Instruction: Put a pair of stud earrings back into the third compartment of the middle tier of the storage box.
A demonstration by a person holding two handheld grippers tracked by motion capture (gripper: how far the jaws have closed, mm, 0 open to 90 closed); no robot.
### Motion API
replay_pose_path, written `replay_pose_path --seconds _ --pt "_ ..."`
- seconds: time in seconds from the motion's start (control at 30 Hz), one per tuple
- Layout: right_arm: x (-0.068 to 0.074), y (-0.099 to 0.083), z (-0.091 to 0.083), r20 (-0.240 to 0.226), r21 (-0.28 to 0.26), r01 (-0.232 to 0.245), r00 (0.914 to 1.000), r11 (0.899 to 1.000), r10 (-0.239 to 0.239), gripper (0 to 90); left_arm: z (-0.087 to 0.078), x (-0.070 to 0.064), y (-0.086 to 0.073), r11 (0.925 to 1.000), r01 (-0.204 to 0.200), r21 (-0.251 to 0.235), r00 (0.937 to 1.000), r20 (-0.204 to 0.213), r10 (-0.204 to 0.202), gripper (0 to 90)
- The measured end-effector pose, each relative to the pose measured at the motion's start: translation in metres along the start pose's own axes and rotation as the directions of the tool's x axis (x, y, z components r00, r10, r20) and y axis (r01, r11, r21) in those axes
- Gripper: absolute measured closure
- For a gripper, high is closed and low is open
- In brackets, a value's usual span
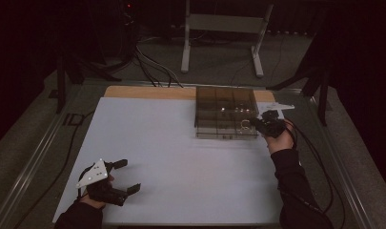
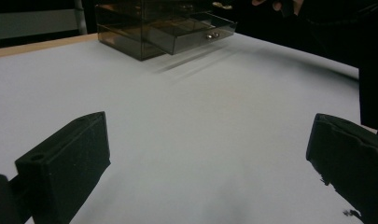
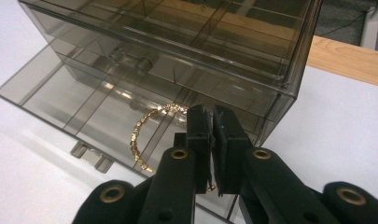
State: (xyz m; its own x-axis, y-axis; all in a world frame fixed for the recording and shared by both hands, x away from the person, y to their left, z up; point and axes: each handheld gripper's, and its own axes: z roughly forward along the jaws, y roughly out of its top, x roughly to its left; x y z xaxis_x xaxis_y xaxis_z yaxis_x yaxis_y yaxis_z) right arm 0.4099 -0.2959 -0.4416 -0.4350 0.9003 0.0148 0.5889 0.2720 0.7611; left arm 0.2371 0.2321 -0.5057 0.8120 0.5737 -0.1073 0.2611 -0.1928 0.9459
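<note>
High view: a smoked transparent plastic drawer box point(image 1: 225, 110) with divided compartments stands at the far right of the white tabletop point(image 1: 171, 152), its lowest drawer pulled out toward the person. The right gripper point(image 1: 254, 125) is at the drawer's right front corner. The left gripper point(image 1: 127, 176) rests near the tabletop's near-left corner, well apart from the box, fingers spread wide with nothing between them.

Left gripper view: both black fingers point(image 2: 65, 163) stand far apart over bare tabletop. The drawer box point(image 2: 149, 28) sits far off, its open drawer point(image 2: 196, 32) jutting out.

Right gripper view: the right gripper's point(image 3: 211, 140) fingers are pressed together on a gold beaded bracelet point(image 3: 139, 135), which arcs over the open drawer's point(image 3: 84, 102) divided compartments. The compartments seen through the box's top look empty.
</note>
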Motion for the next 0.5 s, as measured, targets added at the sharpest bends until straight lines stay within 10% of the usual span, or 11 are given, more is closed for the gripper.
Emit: replay_pose_path --seconds 0.5 --pt "-0.001 -0.005 0.02 0.02 0.04 -0.017 0.9997 0.999 0.016 86.1 0.0 0.001 0.0 1.0 0.005 -0.003 1.0 0.001 -0.005 0.6"
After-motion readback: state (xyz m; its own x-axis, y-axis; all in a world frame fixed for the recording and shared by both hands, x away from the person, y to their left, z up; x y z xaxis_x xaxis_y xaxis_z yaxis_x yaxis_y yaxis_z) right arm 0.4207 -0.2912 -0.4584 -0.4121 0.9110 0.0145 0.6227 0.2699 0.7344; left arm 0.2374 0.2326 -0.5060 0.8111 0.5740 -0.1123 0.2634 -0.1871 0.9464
